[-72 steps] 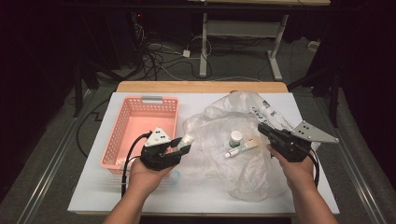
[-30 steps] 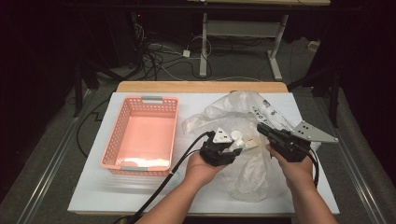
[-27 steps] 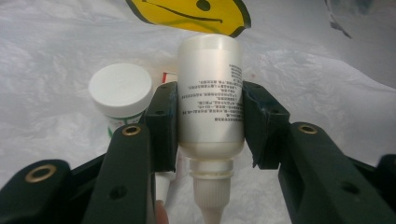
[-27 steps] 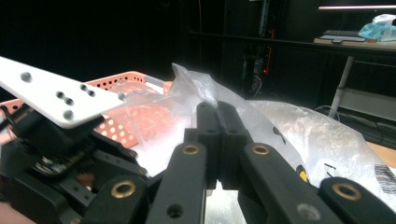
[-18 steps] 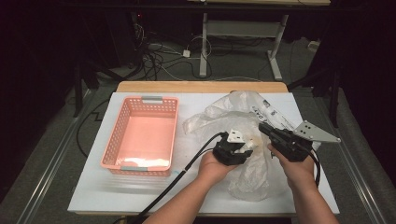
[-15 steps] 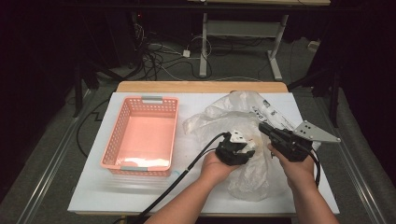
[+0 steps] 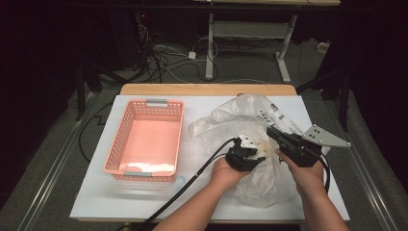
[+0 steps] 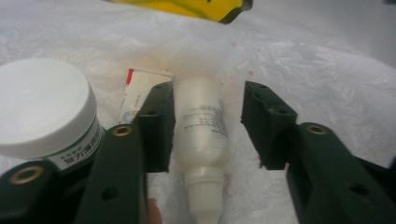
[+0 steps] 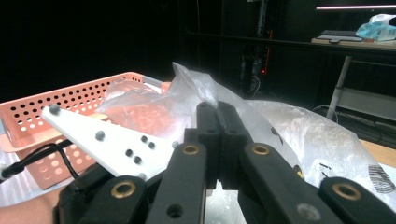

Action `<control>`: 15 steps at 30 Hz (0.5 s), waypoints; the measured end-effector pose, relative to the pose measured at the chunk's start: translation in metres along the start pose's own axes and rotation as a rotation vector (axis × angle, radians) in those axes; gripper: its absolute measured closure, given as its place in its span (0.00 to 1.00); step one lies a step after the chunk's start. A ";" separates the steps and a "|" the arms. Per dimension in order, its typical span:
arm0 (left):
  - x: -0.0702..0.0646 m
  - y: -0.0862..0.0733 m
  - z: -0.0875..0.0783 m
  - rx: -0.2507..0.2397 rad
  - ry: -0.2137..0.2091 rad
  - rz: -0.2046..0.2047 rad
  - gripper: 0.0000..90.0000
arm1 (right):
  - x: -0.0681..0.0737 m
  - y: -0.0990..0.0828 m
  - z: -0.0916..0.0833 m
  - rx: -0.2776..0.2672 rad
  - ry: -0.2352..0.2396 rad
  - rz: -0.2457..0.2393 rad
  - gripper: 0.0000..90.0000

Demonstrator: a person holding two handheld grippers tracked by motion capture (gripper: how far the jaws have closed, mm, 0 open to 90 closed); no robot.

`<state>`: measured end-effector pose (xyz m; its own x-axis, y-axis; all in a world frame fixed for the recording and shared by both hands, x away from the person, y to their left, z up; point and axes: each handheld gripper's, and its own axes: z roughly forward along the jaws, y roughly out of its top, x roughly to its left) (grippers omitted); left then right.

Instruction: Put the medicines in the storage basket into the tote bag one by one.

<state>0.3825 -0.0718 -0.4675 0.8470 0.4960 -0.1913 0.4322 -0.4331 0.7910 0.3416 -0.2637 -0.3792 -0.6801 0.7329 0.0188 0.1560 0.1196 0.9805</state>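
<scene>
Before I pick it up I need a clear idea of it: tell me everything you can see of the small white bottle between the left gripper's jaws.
The small white plastic bottle looks milky and slim, with fine print on its body and a narrower neck and cap pointing toward the camera. It lies flat on the crinkled clear plastic bag. One jaw touches its side; the other stands apart.

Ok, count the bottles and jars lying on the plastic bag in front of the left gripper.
2. A small white bottle lies between the left gripper's open jaws, and a white-capped jar sits beside it. The crumpled plastic bag could hide more.
</scene>
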 end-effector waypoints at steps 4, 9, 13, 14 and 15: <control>-0.002 0.002 -0.011 -0.002 0.009 0.017 0.52 | -0.001 0.000 -0.001 -0.003 0.000 0.001 1.00; -0.001 -0.005 -0.032 -0.019 0.020 0.018 0.52 | -0.001 0.001 -0.002 -0.005 -0.003 0.005 1.00; -0.001 -0.014 -0.051 -0.036 0.034 0.029 0.52 | -0.001 0.001 -0.002 -0.006 -0.003 0.004 1.00; -0.001 -0.016 -0.055 -0.036 0.036 0.028 0.52 | -0.001 0.001 -0.001 -0.006 -0.004 0.002 1.00; -0.001 -0.019 -0.060 -0.037 0.040 0.028 0.52 | -0.001 0.001 -0.001 -0.006 -0.004 0.002 1.00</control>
<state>0.3553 -0.0193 -0.4476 0.8450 0.5145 -0.1460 0.3963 -0.4190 0.8170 0.3414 -0.2652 -0.3782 -0.6771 0.7356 0.0196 0.1530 0.1147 0.9815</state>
